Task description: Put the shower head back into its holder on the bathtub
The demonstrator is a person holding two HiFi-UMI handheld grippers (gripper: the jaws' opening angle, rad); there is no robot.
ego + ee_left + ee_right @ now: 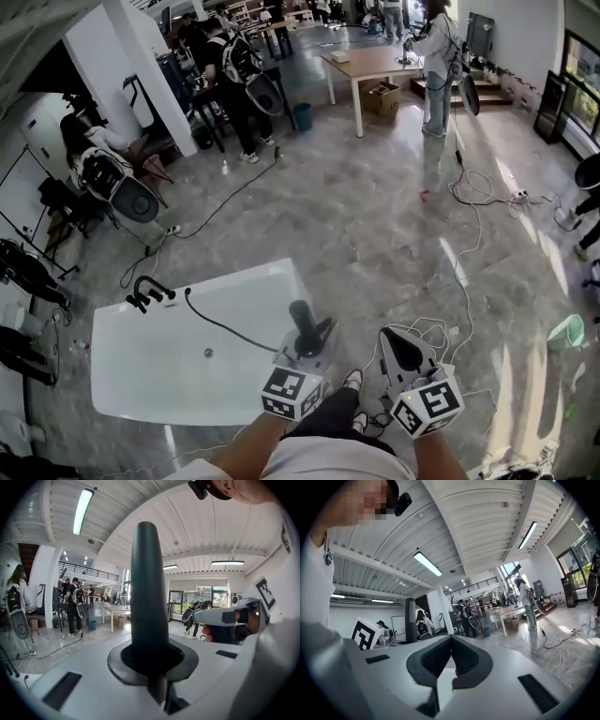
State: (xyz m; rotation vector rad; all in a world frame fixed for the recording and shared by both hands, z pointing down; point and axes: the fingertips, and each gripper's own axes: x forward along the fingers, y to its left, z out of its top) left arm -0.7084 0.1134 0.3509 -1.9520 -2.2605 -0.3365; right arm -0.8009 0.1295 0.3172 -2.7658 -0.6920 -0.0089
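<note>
The dark shower head [303,320] stands upright in my left gripper [307,345], whose jaws are shut on its handle over the white bathtub's [141,375] right end. Its hose [230,328] runs back across the tub to the black faucet and holder [148,294] at the far left corner. In the left gripper view the handle [149,588] fills the middle, clamped between the pads [123,660]. My right gripper [403,350] hangs beside it over the floor, shut and empty. In the right gripper view its pads [461,657] meet, and the shower head [410,619] shows to the left.
Cables [478,202] trail over the grey floor to the right and behind the tub. Several people stand at the back near a wooden table [370,64]. A seated person [94,155] is at the left. A green bin [566,332] sits at the right.
</note>
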